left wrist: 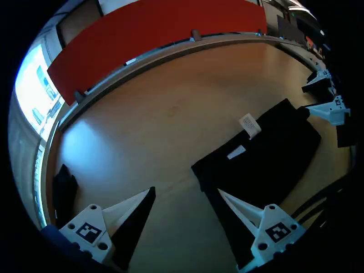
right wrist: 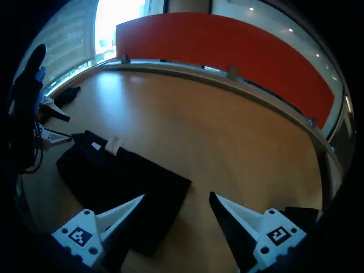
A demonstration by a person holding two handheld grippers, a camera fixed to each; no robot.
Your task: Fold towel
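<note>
We are holding left gripper (left wrist: 184,192) and right gripper (right wrist: 177,195) with jaws apart, flat black cloth towel (left wrist: 268,154) lying mid-right on brown wooden table (left wrist: 150,118).

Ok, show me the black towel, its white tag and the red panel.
black towel (left wrist: 268,154): left gripper view, middle of the cloth.
white tag (left wrist: 250,125): left gripper view, centre of the tag, at the towel's edge.
red panel (right wrist: 236,50): right gripper view, middle of its face.
</note>
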